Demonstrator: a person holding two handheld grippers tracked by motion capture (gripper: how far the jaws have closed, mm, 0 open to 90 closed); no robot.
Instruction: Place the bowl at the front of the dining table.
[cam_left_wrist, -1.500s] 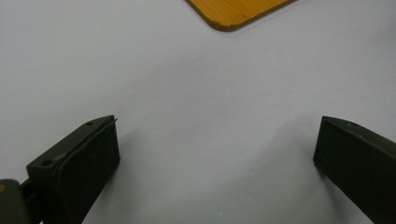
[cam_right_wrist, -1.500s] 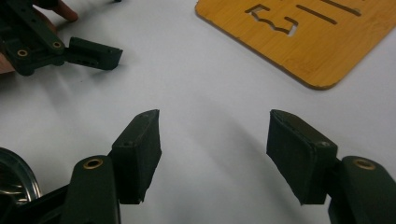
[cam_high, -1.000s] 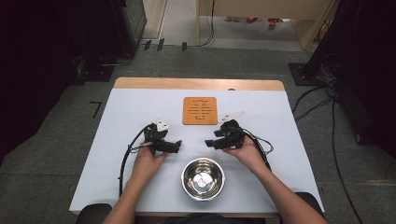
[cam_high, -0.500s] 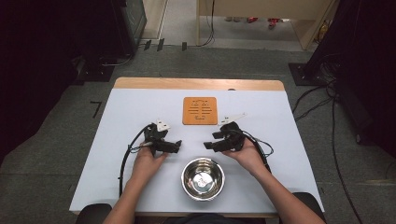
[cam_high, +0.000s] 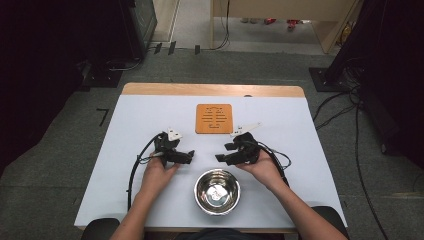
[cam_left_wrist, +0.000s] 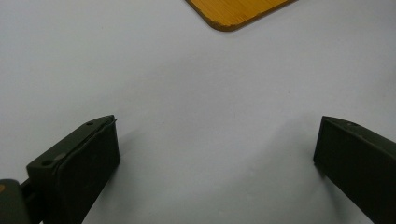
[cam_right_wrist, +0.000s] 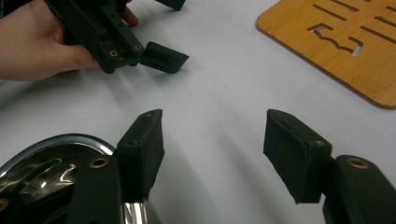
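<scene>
Left gripper (cam_high: 186, 157), held in the left hand (cam_high: 156, 172), rests low over the white worktop (cam_high: 310, 145) left of centre, jaws wide apart with bare surface between them; the left gripper view shows a corner of the orange slotted board (cam_left_wrist: 236, 11) at the far edge. Steel bowl (cam_high: 217, 191) sits at the near edge of the worktop, centred between the two hands, with the orange board well beyond it toward the far side. Right gripper (cam_high: 223, 152), in the right hand (cam_high: 265, 169), lies just right of the bowl, jaws apart and holding nothing, the bowl rim touching close by its left jaw in the right gripper view.
</scene>
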